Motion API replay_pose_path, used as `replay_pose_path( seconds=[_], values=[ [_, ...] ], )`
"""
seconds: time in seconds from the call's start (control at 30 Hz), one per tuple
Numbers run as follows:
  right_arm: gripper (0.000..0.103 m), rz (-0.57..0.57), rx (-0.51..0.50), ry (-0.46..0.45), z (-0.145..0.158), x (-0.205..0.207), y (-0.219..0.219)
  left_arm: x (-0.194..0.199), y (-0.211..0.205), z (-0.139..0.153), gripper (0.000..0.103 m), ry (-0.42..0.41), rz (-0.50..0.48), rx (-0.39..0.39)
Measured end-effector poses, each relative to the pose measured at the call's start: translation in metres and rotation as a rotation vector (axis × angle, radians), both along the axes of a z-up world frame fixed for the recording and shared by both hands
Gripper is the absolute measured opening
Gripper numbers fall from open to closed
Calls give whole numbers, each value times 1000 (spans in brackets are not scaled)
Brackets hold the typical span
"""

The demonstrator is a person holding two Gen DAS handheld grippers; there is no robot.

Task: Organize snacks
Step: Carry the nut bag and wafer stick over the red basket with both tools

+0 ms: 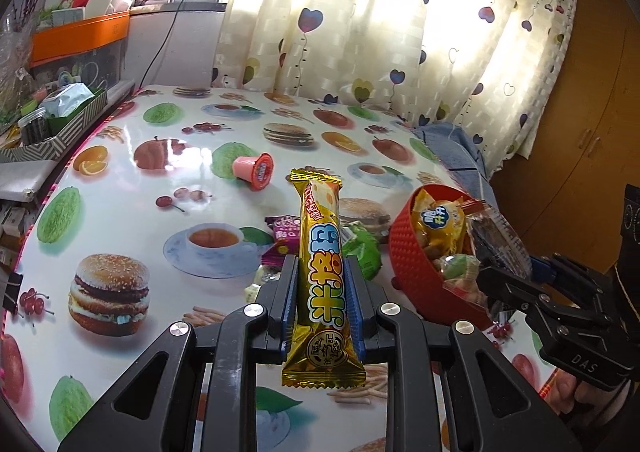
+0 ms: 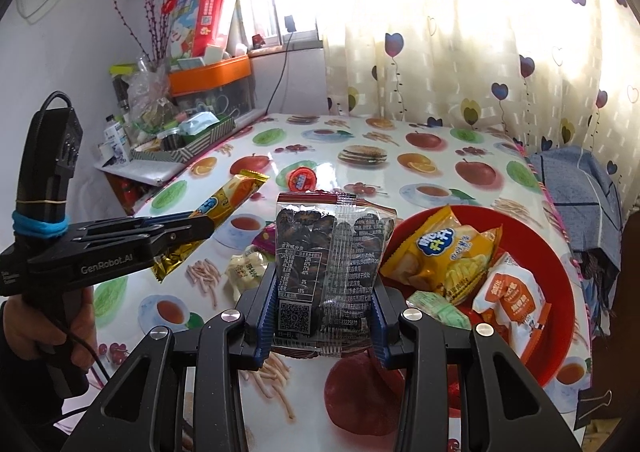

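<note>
My left gripper (image 1: 320, 284) is shut on a long gold snack bar (image 1: 322, 252), held upright above the table; both show in the right wrist view, gripper (image 2: 192, 232) and bar (image 2: 224, 204). My right gripper (image 2: 326, 316) is shut on a clear packet of dark dried fruit (image 2: 324, 264), held left of the red bowl (image 2: 560, 312). The bowl (image 1: 404, 252) holds several snack packets, among them a yellow one (image 2: 444, 252) and an orange-white one (image 2: 512, 296). The right gripper (image 1: 504, 276) shows over the bowl's rim in the left wrist view.
On the printed tablecloth lie a pink jelly cup (image 1: 254, 170), a purple packet (image 1: 284, 232), a green packet (image 1: 360, 248) and a pale wrapped sweet (image 2: 244, 268). A striped tray of clutter (image 1: 52, 124) stands on a shelf at left. A curtain hangs behind; blue cloth (image 2: 576, 188) lies at right.
</note>
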State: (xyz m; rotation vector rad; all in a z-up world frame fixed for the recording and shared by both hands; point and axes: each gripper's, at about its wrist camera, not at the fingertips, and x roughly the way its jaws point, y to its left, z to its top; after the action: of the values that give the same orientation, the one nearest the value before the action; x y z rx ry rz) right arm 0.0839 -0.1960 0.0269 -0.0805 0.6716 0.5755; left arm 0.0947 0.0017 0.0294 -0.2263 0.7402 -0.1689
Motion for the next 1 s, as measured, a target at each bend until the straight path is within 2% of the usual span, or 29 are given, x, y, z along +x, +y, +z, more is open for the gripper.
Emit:
replay_pose_path(
  seconds=[1.0],
  values=[
    [37, -179, 3, 2, 1, 13, -68, 30, -73, -1, 23, 7, -198, -11]
  ],
)
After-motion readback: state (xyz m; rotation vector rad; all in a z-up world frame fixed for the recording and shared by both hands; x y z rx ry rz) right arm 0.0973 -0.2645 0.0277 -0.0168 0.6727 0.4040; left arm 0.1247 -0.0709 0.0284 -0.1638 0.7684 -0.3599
